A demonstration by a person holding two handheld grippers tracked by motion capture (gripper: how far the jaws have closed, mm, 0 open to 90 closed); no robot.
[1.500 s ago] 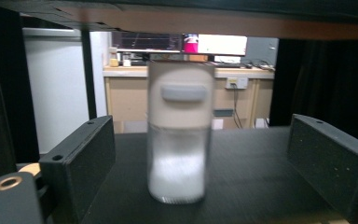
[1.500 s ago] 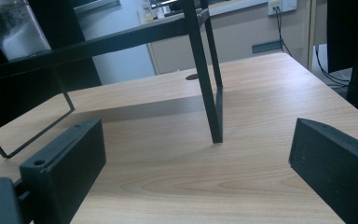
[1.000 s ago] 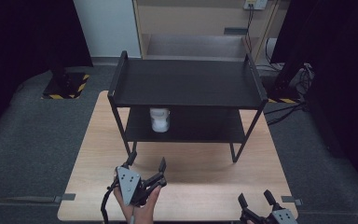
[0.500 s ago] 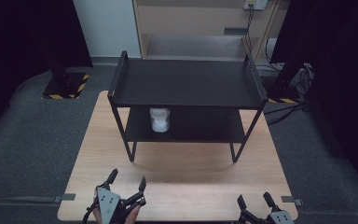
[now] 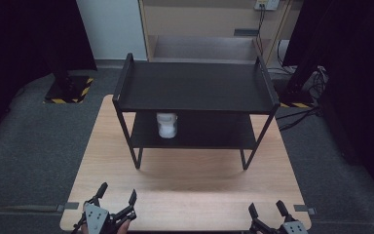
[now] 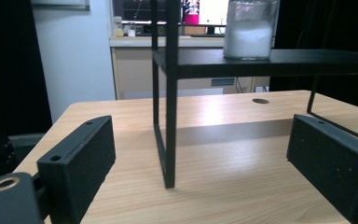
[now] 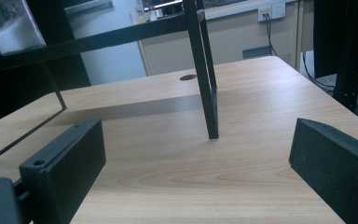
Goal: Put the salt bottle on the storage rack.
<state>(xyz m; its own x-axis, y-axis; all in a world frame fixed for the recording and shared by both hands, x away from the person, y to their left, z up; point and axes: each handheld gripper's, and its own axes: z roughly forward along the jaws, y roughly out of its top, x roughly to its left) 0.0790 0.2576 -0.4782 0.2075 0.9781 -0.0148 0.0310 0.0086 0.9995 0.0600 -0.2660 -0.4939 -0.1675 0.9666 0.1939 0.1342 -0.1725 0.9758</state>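
Left gripper: I am holding the left gripper [image 5: 116, 195] at the near edge of the table [image 5: 190, 185], on my left side, and its jaws are standing wide apart with nothing between them. In the left gripper view I am looking along them [image 6: 200, 154] at bare wood.

Right gripper: I am keeping the right gripper [image 5: 267, 210] at the near edge too, on my right side, well apart from the left one. Its jaws are spread and gripping nothing; in the right gripper view [image 7: 196, 163] the tabletop is showing between them.

Shelf rack: a black two-tier rack [image 5: 195, 87] is standing ahead of both grippers, farther across the table. In the left gripper view its near left leg [image 6: 170, 116] is rising just ahead, between my jaws. In the right gripper view a front leg [image 7: 207, 84] is standing ahead, a little right of centre.

Jar: a clear jar [image 5: 166, 125] with white contents is sitting upright on the lower shelf, ahead of the left gripper and slightly to its right. In the left gripper view it [image 6: 250, 30] is appearing above and beyond the right-hand jaw. In the right gripper view it [image 7: 11, 23] is showing at far upper left.

Hole: a small round hole [image 6: 260, 101] in the tabletop is lying beyond the rack's front legs.
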